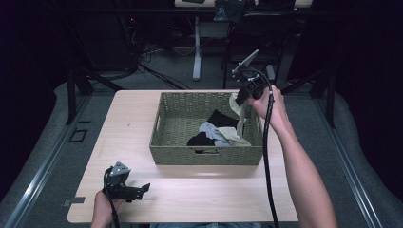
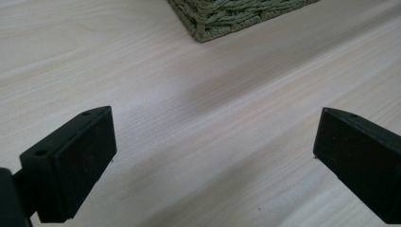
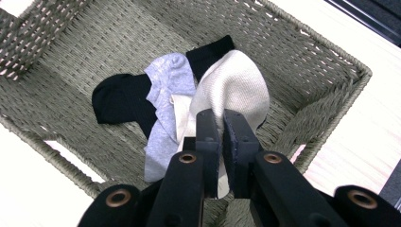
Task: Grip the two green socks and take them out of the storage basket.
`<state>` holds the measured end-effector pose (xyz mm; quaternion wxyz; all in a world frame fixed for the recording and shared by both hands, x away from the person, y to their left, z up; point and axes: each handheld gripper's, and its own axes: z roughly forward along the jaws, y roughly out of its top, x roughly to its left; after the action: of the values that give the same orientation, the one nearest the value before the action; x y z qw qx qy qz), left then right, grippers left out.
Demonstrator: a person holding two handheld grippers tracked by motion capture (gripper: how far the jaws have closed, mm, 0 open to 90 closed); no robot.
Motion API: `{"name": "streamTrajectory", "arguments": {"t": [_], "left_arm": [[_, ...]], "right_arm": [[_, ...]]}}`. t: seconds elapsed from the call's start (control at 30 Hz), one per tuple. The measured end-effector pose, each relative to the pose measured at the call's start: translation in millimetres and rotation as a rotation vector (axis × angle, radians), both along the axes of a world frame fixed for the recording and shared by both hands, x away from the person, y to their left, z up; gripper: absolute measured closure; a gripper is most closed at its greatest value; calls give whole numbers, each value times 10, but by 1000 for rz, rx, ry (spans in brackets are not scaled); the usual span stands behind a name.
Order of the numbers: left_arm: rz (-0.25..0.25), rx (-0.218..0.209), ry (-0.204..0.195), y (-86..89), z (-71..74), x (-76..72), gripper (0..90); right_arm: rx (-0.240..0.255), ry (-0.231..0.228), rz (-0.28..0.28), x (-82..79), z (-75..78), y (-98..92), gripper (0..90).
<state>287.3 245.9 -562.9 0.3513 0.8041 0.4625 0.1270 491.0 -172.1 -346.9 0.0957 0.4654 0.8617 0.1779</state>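
Pinching a thin fold of white sock (image 3: 236,90), the clamped right gripper (image 3: 222,120) could lose it on the basket (image 1: 164,123) rim while the left gripper (image 2: 213,156) gapes empty.

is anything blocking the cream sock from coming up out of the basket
Nothing visible does. The right gripper is shut on the cream sock, whose top end already hangs above the basket rim by the right wall. Its lower end still lies on the grey sock and black socks, with nothing lying over it.
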Motion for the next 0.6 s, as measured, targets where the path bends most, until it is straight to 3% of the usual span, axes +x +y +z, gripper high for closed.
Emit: {"name": "streamTrajectory", "arguments": {"t": [0.6], "left_arm": [[11, 3, -9, 1, -4, -6, 2]], "right_arm": [[28, -29, 17, -7, 268, 51, 860]]}}
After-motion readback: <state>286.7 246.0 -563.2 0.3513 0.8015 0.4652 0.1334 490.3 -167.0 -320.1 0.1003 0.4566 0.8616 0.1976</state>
